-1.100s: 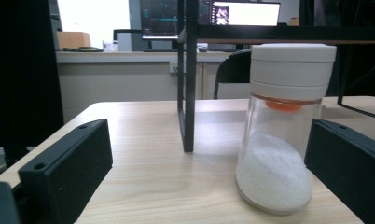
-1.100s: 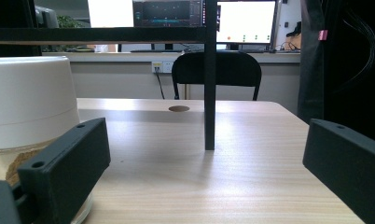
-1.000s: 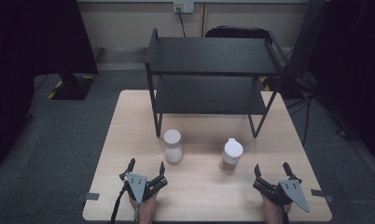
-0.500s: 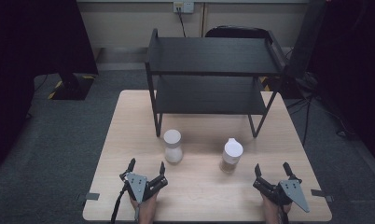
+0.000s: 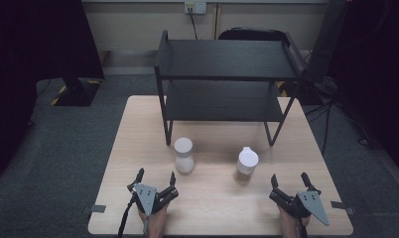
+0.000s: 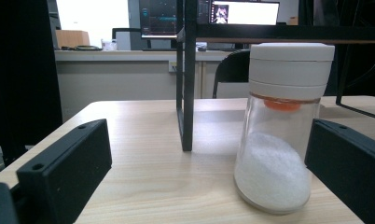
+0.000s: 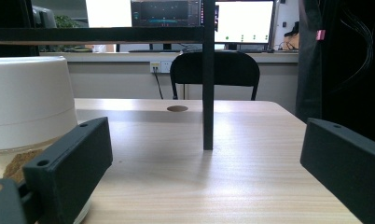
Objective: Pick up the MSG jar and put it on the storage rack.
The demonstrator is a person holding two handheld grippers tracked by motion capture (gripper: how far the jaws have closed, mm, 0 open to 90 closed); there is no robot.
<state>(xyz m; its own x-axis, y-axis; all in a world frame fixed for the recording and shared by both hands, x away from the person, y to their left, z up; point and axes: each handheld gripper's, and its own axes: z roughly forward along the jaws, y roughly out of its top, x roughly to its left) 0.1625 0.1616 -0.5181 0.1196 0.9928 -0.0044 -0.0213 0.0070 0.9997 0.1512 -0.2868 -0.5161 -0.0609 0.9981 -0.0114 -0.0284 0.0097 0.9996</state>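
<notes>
Two white-capped glass jars stand on the wooden table (image 5: 212, 208) in front of a black two-tier shelf (image 5: 225, 74). The left jar (image 5: 183, 155) (image 6: 281, 130) holds white powder. The right jar (image 5: 246, 165) (image 7: 29, 121) holds brown grains. My left gripper (image 5: 155, 177) (image 6: 209, 172) rests near the front edge, open, with the white-powder jar just ahead and to its right. My right gripper (image 5: 289, 181) (image 7: 213, 168) rests at the front right, open, with nothing between its jaws; the brown jar is ahead to its left.
A black chair (image 5: 249, 33) stands behind the shelf, a wall socket (image 5: 195, 7) above it. A black stand (image 5: 76, 89) sits on the grey floor at left, cables (image 5: 331, 109) at right. Bare tabletop lies between the two grippers.
</notes>
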